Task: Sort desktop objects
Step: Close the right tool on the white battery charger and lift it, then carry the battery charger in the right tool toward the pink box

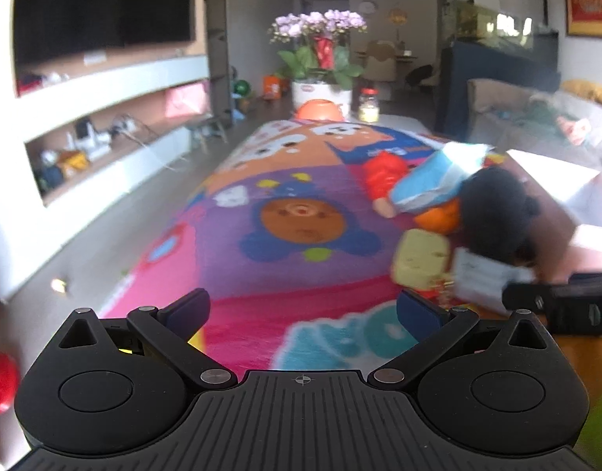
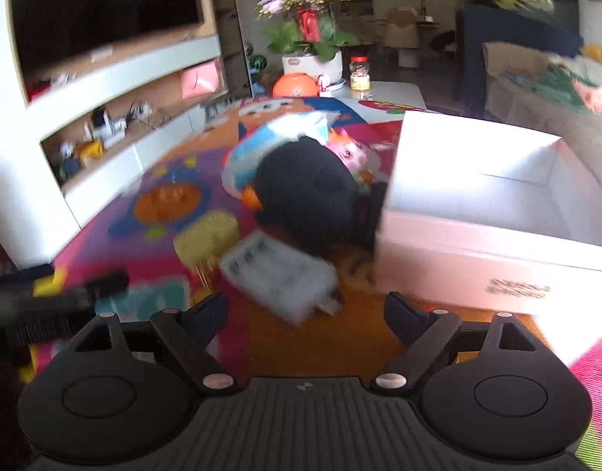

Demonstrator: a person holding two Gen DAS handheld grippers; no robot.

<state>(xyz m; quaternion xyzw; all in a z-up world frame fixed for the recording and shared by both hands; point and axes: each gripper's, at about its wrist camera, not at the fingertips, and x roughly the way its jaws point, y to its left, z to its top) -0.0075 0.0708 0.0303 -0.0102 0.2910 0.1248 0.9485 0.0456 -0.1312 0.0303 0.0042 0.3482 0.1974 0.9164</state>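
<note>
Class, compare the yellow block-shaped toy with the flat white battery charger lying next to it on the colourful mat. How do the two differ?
The yellow block-shaped toy is chunky and stands tall; the flat white battery charger lies low and slab-like. The toy is plain yellow, while the charger is white with a row of slots on top. The charger lies nearer the large white box. Both rest on the colourful mat, side by side.

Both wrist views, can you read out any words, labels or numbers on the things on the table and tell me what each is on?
Nothing can be read for certain; both views are blurred.
White box: dark printed label on its front wall, too blurred to read.
Flower pot: small red mark, too small to read.
Blue and white packet: print, unreadable.
Blanket: cartoon pictures and blurred lettering, unreadable.
White card: dark marks, unreadable.
</note>
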